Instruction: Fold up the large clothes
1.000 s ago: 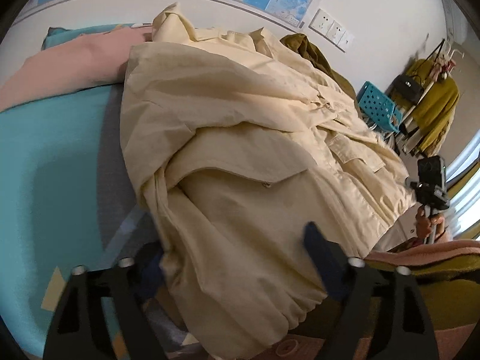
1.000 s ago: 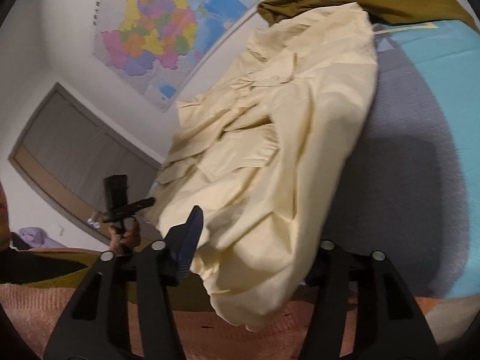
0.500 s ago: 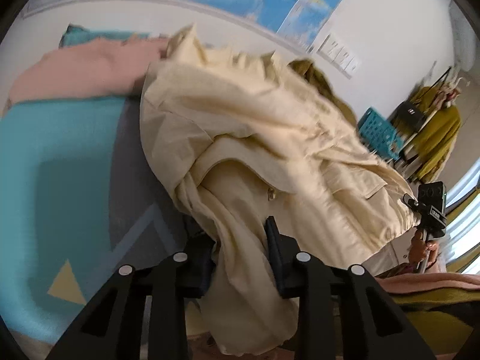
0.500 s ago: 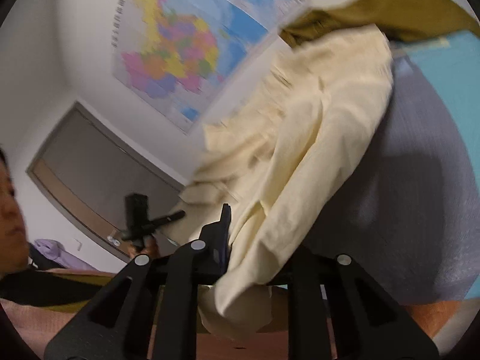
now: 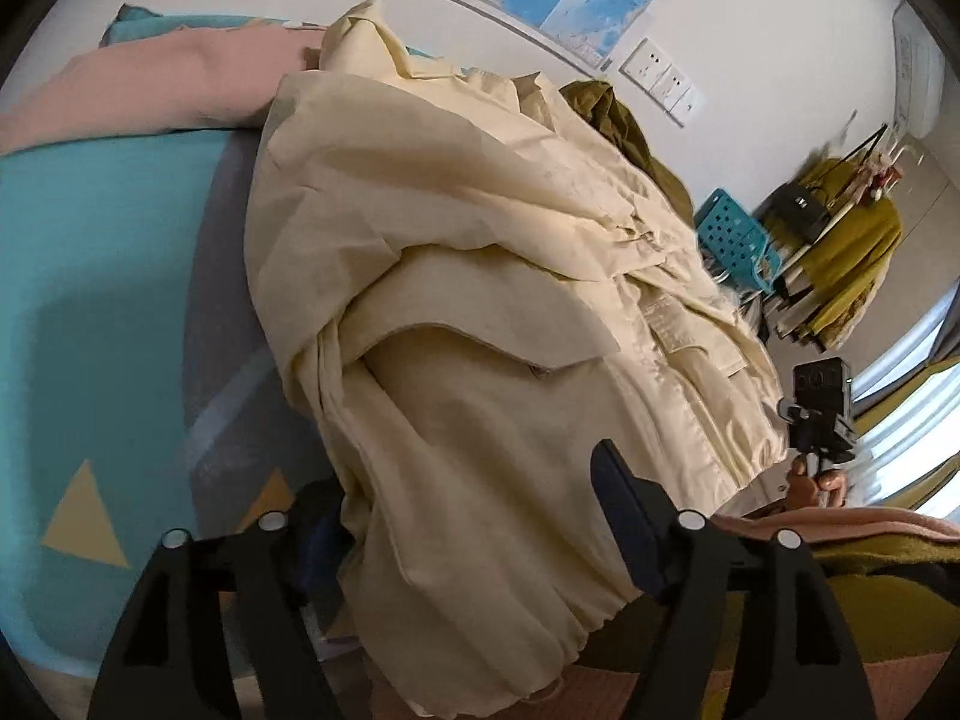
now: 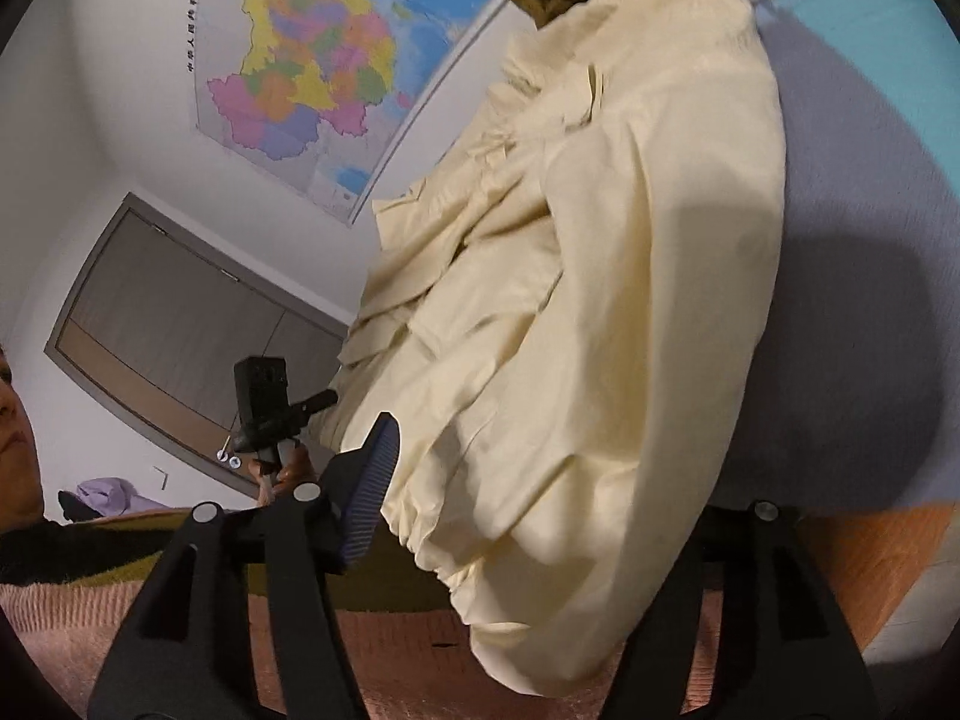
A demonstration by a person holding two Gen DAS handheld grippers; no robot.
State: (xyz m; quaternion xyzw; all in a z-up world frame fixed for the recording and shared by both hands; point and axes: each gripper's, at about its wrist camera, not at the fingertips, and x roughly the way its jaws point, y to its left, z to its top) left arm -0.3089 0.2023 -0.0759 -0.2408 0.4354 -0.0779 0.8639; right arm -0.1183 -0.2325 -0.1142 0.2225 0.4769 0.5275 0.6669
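The left gripper (image 5: 474,516) stands wide open, its 2 dark fingers (image 5: 624,504) set either side of a hanging fold of the cream jacket (image 5: 480,276); cloth drapes down through the gap, but neither pad presses on it, so it holds nothing. The left finger is mostly hidden behind the fabric. The right gripper (image 6: 552,480) is likewise spread wide, its ribbed blue pad (image 6: 372,480) just beside the gathered hem of the jacket (image 6: 588,276), the other finger covered by cloth; no grip shows there either.

The jacket lies crumpled in a heap on a bed cover (image 5: 90,312) of teal and grey with yellow triangles (image 5: 84,510), its elastic hem spilling over the near edge towards the grippers. A flap pocket and a button placket face up on the right side in the left wrist view. A pink garment (image 5: 150,90) lies beyond it on the left, touching its collar end, and an olive garment (image 5: 624,126) lies behind it by the wall.

Further out: a wall map (image 6: 312,60), sockets (image 5: 660,78), a teal perforated basket (image 5: 732,234), a clothes rack with a mustard coat (image 5: 852,240), and a grey wardrobe (image 6: 180,312)
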